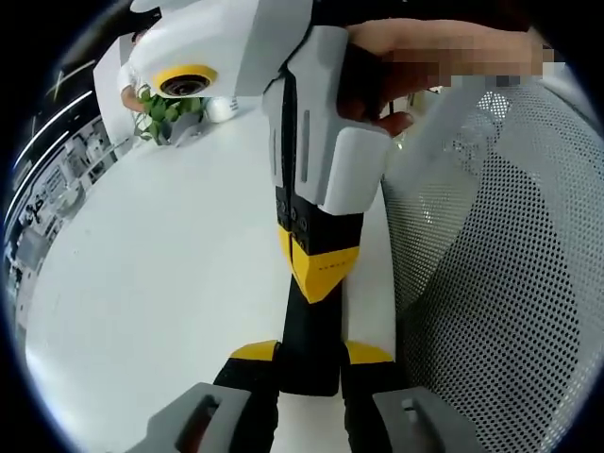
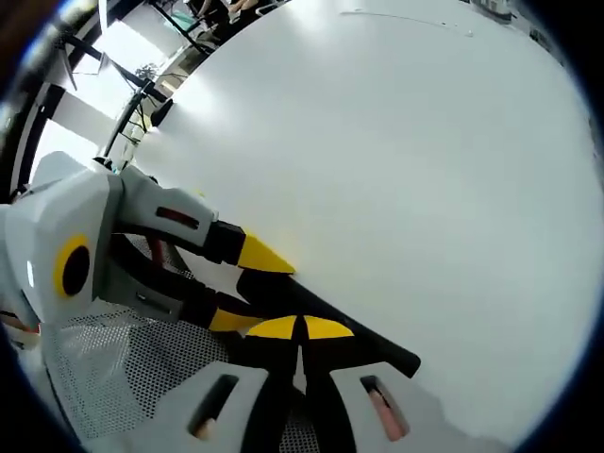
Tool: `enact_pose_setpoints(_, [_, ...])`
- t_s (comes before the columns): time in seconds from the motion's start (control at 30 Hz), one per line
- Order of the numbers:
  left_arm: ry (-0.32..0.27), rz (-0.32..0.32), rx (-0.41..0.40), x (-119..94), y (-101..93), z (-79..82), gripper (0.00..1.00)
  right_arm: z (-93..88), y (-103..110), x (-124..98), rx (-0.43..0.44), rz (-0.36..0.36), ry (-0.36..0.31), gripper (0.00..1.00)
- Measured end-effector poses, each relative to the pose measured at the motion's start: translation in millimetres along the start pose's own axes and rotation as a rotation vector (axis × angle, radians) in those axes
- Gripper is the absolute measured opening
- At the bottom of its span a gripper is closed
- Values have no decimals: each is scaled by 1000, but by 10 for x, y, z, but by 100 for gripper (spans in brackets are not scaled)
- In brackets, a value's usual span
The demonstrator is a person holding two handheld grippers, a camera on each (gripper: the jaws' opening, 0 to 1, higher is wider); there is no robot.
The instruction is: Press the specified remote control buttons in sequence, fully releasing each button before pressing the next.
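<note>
Left gripper view. The left gripper (image 1: 310, 351) rises from the bottom of the view with its two yellow-tipped jaws set a little apart, one on each side of the near end of the black remote control (image 1: 307, 370). The jaws lie against the remote's long sides and grip it. The remote runs straight away from the camera, above the white table (image 1: 170, 283). The right gripper (image 1: 323, 269) enters from the top, held by a hand (image 1: 415, 57). Its yellow tips are closed into a single point that rests on the far part of the remote. To the left the tabletop is bare and wide as far as a green plant (image 1: 162, 111) near the far edge. To the right a white mesh chair (image 1: 510, 283) stands close beside both grippers and narrows the room there.

Right gripper view. The right gripper (image 2: 302, 327) has its jaws together, with no gap between the yellow tips, and they touch the top of the remote control (image 2: 377, 344). The remote lies slantwise across the view and its free end points to the lower right. The left gripper (image 2: 247, 288) comes in from the left, its jaws clamped on the remote's other end. The table (image 2: 396, 170) stretches bare above and to the right, up to its far edge. The chair mesh (image 2: 113, 377) lies at the lower left
</note>
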State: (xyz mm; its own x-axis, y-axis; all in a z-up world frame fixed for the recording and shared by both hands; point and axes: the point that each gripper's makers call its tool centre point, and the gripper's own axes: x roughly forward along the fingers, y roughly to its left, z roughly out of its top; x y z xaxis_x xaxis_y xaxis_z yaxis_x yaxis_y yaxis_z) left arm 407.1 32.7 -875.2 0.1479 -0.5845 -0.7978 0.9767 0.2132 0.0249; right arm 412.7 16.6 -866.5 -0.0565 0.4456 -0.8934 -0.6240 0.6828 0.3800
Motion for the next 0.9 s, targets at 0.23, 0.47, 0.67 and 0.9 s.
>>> enact_pose_setpoints(0.23, [1, 0, 0, 1, 2, 2, 25, -17, -19, 13, -13, -15, 10, 0])
enact_pose_setpoints(0.47, [2, 3, 2, 3, 0, 6, 25, -19, -28, 21, 4, -33, 5, 0])
enact_pose_setpoints(0.67, [2, 10, -9, 21, -3, 32, 25, -14, -20, 39, -161, -175, 41, 0])
enact_pose_setpoints(0.9, [-14, 18, 1, 35, -7, 65, 25, -23, -31, 33, -94, -138, 37, 0])
